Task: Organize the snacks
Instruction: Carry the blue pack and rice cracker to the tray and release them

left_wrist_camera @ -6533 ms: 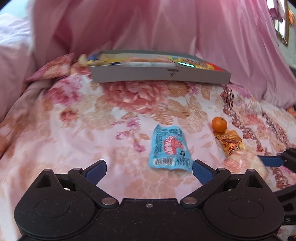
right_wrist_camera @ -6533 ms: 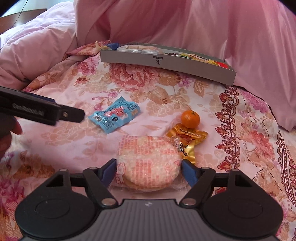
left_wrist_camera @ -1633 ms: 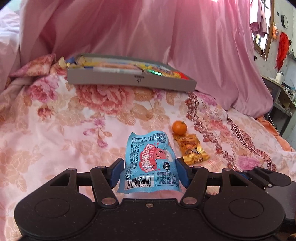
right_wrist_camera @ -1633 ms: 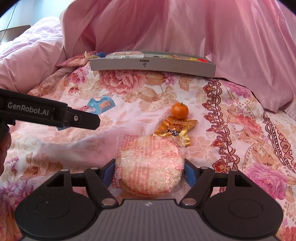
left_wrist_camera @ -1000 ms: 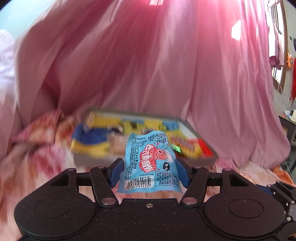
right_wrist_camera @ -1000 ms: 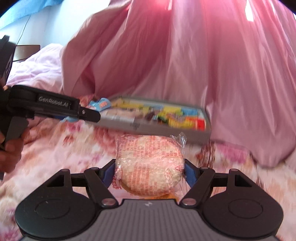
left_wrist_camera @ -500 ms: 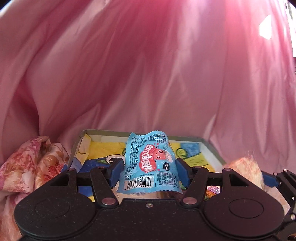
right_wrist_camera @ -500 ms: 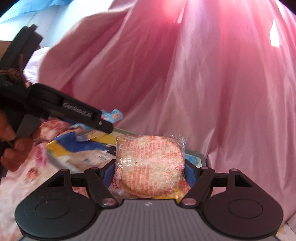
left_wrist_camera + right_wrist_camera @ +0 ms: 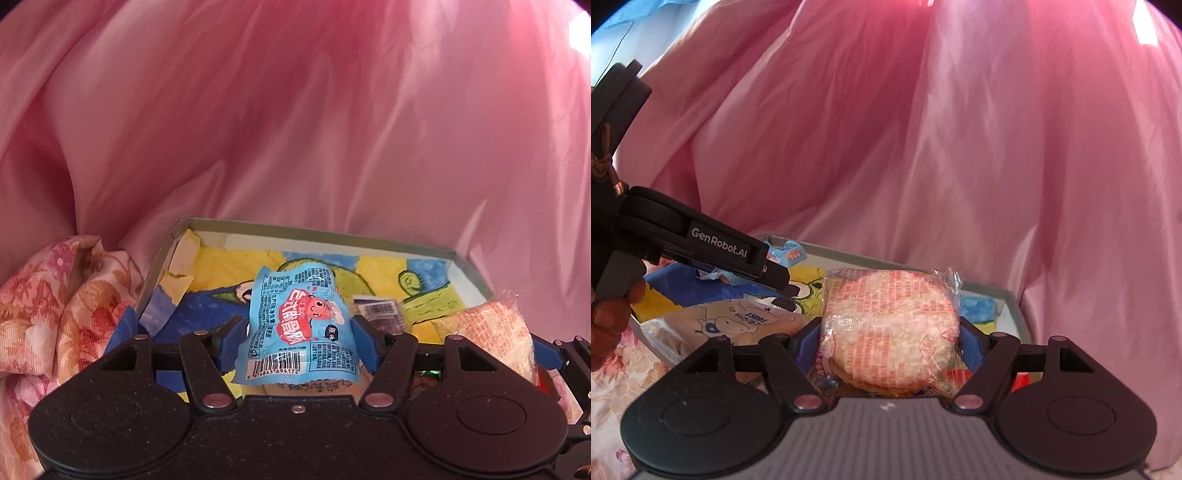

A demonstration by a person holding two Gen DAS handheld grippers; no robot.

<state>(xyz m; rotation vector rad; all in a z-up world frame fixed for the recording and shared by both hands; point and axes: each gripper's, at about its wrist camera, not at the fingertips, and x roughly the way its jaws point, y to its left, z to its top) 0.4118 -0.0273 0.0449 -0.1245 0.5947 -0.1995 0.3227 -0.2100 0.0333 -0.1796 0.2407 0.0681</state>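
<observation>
- Floral bedspread (image 9: 55,306): bunched at the far left of the left wrist view, just beside the box's left wall.
- Grey box (image 9: 314,230): shallow, open-topped, set against a pink draped cloth (image 9: 295,110). Its floor is lined with a crayon-style drawing (image 9: 229,266) in yellow, blue and green.
- Contents, left part: a pale packet printed "TOAST" (image 9: 738,321) lies in the box, near the left end in the right wrist view.
- Left gripper (image 9: 297,328): jaws at a middling width, blue pads pressing both edges of a light blue snack packet (image 9: 295,317). The packet stands upright with its barcode at the bottom and is held above the box interior.
- Contents, middle: a small dark wrapped item (image 9: 380,310) lies on the drawing, just right of the blue packet.
- Right gripper (image 9: 888,343): jaws fairly wide, closed on a round rice cracker in clear wrap (image 9: 890,332), held over the right part of the box.
- Contents, right part: red packaging (image 9: 1023,380) shows under the right gripper; its kind cannot be told.
</observation>
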